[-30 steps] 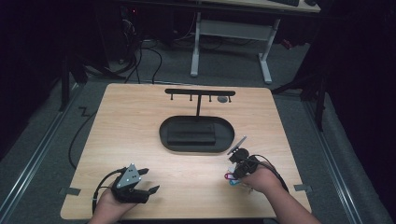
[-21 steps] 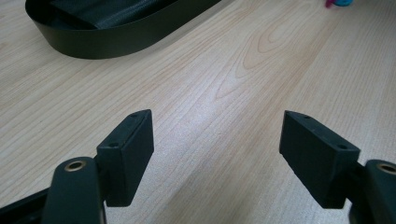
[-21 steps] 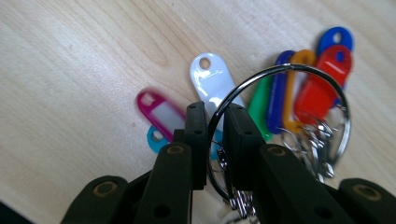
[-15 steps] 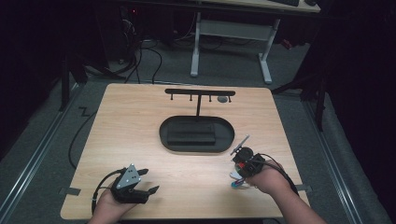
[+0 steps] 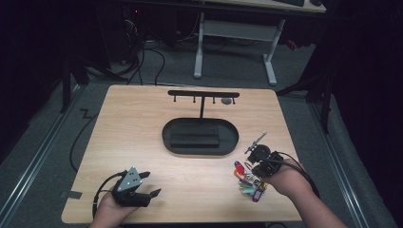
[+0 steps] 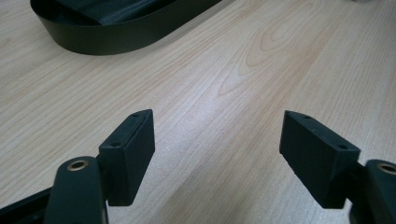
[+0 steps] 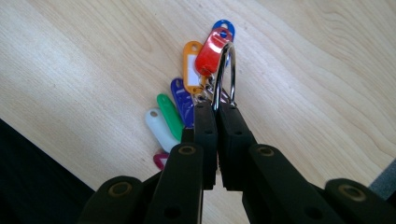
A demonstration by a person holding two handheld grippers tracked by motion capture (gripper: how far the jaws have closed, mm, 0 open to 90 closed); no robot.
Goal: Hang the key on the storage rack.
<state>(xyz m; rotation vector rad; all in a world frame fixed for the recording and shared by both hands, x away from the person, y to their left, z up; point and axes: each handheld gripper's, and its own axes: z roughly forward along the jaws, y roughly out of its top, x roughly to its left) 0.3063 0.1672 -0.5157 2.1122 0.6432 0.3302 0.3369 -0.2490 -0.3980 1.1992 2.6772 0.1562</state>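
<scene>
High view: the right gripper [image 5: 256, 167] is near the worktop's [image 5: 142, 128] front right corner, with the key ring [image 5: 248, 182] hanging from it. The left gripper [image 5: 142, 186] is near the front left corner.

Left gripper view: jaws released, bare wood between them.

Right gripper view: jaws clenched on the metal ring [image 7: 225, 74]; coloured tags [image 7: 187, 100] fan out below.

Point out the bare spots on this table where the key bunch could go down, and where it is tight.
Bare wood lies between the tray and the left claw, along the left edge, and at the near middle between both hands. It is tight at the right near corner, where the right claw grips the key ring, and under the hook rack.
</scene>
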